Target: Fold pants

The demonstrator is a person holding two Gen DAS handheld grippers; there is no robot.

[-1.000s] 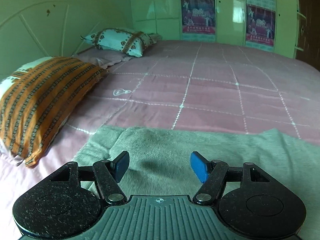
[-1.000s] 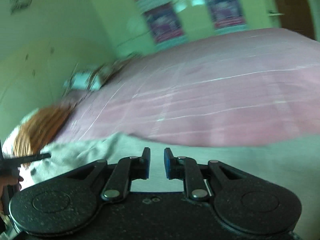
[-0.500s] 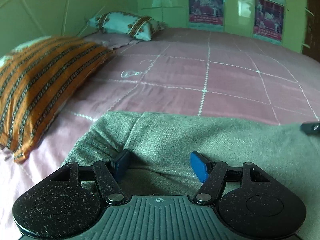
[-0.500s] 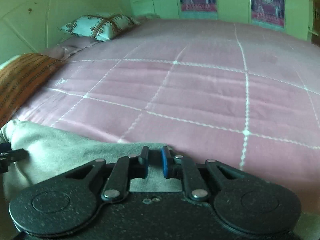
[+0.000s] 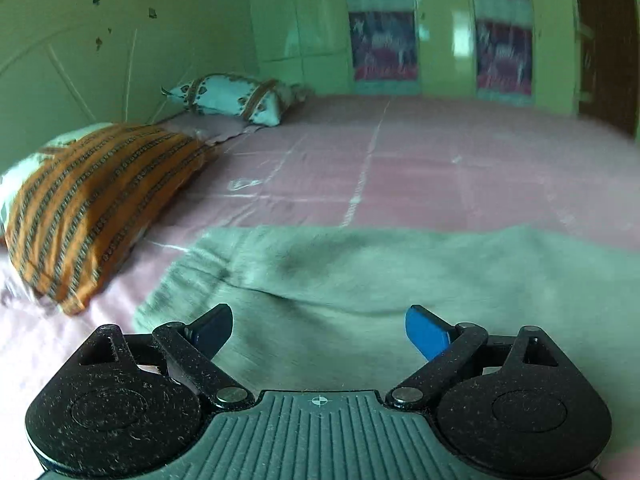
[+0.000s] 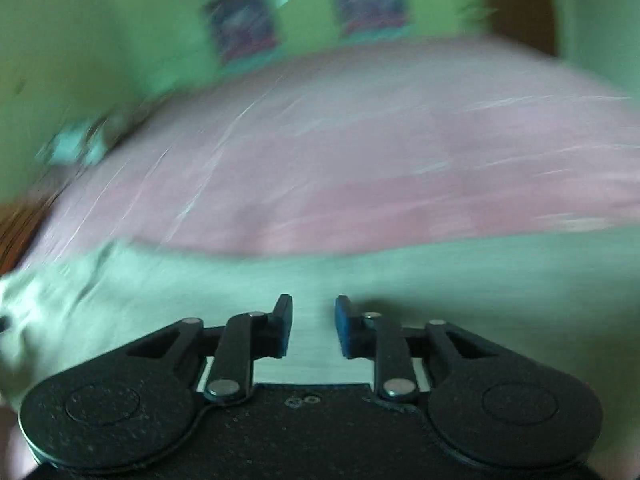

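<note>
A: Left wrist view, left to right. Striped pillow (image 5: 92, 204) at far left on the pink sheet (image 5: 420, 184). Behind it a pale patterned pillow (image 5: 236, 98) against the green wall (image 5: 72, 64).

B: Pants?

A: Pants (image 5: 380, 276), grey-green, lie flat across the near part of the bed, from just right of the striped pillow out to the right edge of view. A crease runs across the cloth ahead of the fingers. Ribbed band at the left end.

B: Left gripper?

A: Left gripper (image 5: 318, 330) hangs over the pants, jaws spread wide and opening. Cloth lies below the gap, but the blue pads (image 5: 424, 332) press on nothing. Whether the tips touch the fabric: cannot tell.

B: Background, right side?

A: Two posters (image 5: 382, 48) on cupboard doors; dark wood at far right.

B: Right wrist view?

A: Heavily blurred. Pants (image 6: 400, 276) fill the near band, bunched at the far left; pink sheet (image 6: 360, 152) beyond. Right gripper (image 6: 314, 328) is over the pants, jaws a narrow gap apart and opening. Pale cloth shows through the gap, lying below it; nothing is pinched between the pads
</note>
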